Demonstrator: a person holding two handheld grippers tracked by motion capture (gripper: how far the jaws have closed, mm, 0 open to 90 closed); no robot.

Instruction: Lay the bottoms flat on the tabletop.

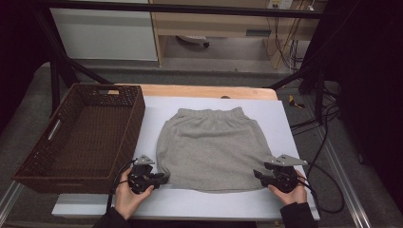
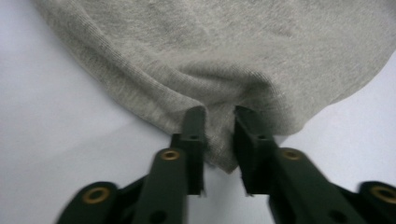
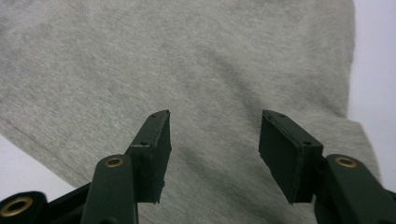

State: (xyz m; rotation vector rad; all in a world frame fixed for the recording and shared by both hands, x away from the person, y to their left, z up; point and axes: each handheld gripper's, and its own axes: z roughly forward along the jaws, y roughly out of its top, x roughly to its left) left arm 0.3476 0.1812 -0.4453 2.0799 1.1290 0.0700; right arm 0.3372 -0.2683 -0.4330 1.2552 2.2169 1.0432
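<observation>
Lying flat on the white table cover (image 1: 285, 118), grey skirt (image 1: 211, 147), waistband at the far edge, hem at the near edge, just right of the brown wicker basket (image 1: 119, 102). Spreading wider toward the hem, slightly bunched at the near left corner. Pinching that near left corner of the skirt, left gripper (image 1: 164, 177), jaws drawn close with a fold of grey fabric (image 2: 219, 140) caught between them in the left gripper view, cloth puckering around the grip point. Hovering at the near right corner of the skirt, right gripper (image 1: 256, 174), jaws spread wide apart over flat fabric (image 3: 210, 93) in the right gripper view, nothing clamped between them, hem seam running diagonally below the left jaw. Holding each gripper from the near side of the skirt, left hand (image 1: 127, 192) and right hand (image 1: 290, 190), dark sleeves entering from the bottom edge. Sitting on top of each gripper, grey three-cornered plate; trailing from each, black cable. Standing left of the skirt, basket partly overhanging the cover's left edge, handle slot in the far wall. Showing beyond the skirt's waistband, strip of wooden tabletop (image 1: 199, 91). Farther beyond the skirt, cabinet fronts and loose cables on the floor.
</observation>
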